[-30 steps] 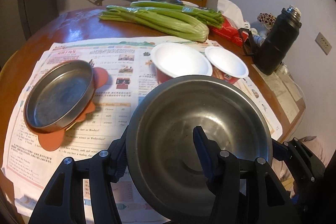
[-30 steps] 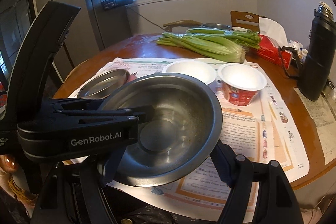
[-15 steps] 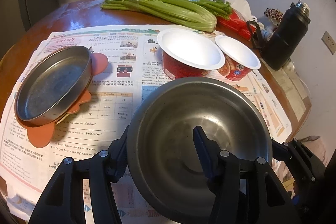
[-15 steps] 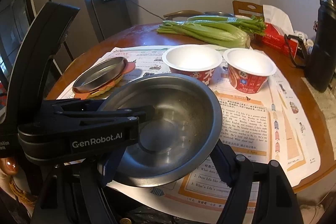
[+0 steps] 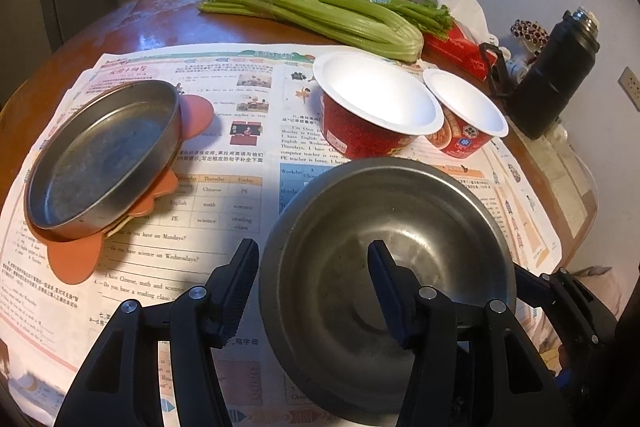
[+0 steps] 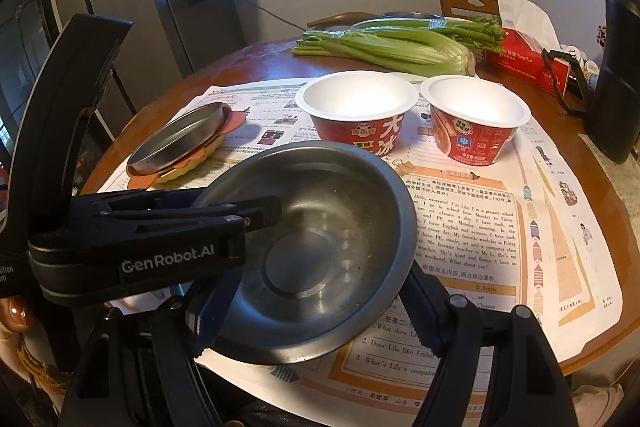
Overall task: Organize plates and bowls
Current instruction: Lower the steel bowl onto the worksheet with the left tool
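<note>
A steel bowl is held above the newspaper-covered table. My left gripper clamps its left rim, one finger inside and one outside. My right gripper holds its right rim, seen at the bowl's edge in the left wrist view. A steel plate rests tilted on orange coasters at the left. Two red paper bowls with white insides, a larger one and a smaller one, stand just beyond the steel bowl.
A celery bunch lies at the back of the round wooden table. A black flask and a red tissue box stand at the right. Chairs stand behind the table. The table edge runs close on the right.
Both grippers have carried the steel bowl forward over the table, closer to the two paper bowls and the steel plate. The grips have not changed.
</note>
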Demonstrator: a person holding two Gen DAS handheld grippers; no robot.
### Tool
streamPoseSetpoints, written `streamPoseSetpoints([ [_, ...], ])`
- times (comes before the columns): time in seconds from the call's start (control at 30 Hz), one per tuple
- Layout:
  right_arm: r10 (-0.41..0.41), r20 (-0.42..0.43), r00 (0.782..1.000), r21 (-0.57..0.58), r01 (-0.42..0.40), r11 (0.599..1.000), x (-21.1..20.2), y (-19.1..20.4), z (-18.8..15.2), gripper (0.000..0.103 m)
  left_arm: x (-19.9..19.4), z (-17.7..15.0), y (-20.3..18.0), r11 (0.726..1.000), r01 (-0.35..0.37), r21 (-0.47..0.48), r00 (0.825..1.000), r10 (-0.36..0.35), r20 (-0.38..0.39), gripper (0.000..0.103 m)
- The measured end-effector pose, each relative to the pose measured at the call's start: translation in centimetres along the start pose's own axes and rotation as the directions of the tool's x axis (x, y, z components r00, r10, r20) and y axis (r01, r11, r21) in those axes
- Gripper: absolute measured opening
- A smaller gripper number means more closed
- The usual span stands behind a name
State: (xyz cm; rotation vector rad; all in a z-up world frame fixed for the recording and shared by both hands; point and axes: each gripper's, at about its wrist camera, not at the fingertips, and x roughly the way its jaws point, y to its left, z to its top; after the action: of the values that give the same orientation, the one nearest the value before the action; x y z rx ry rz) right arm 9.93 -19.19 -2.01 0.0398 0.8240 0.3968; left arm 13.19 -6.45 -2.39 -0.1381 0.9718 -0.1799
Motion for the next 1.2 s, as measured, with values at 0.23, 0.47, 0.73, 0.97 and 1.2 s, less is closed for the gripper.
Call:
streamPoseSetpoints([
  [0.23,-0.005,0.018,1.000,0.029,0.005,1.000,-0.6,-0.9,0.2,0.077,-0.8,0.3,0.4,1.000,-0.003,-0.007,1.000,0.003,0.017,0.059],
  [0.47,-0.013,0.049,0.999,0.058,0.010,0.998,-1.8,-2.1,0.6,0.077,-2.5,0.7,0.5,1.000,-0.021,-0.005,0.998,0.021,0.053,0.059],
  [0.73,-0.014,0.095,0.995,0.089,0.006,0.996,-3.6,-3.1,1.2,0.077,-4.1,1.2,0.1,1.000,-0.013,0.011,0.996,0.012,0.090,0.059],
  [0.97,0.030,0.144,0.989,0.097,-0.045,0.994,-4.7,-3.0,3.2,0.077,-5.2,1.3,0.4,1.000,-0.016,0.016,0.994,0.014,0.107,0.059],
  [1.2,0.052,0.176,0.983,0.130,-0.075,0.989,-4.3,-2.8,6.8,0.077,-7.9,1.9,2.3,0.999,-0.033,-0.003,0.985,0.033,0.172,0.059],
])
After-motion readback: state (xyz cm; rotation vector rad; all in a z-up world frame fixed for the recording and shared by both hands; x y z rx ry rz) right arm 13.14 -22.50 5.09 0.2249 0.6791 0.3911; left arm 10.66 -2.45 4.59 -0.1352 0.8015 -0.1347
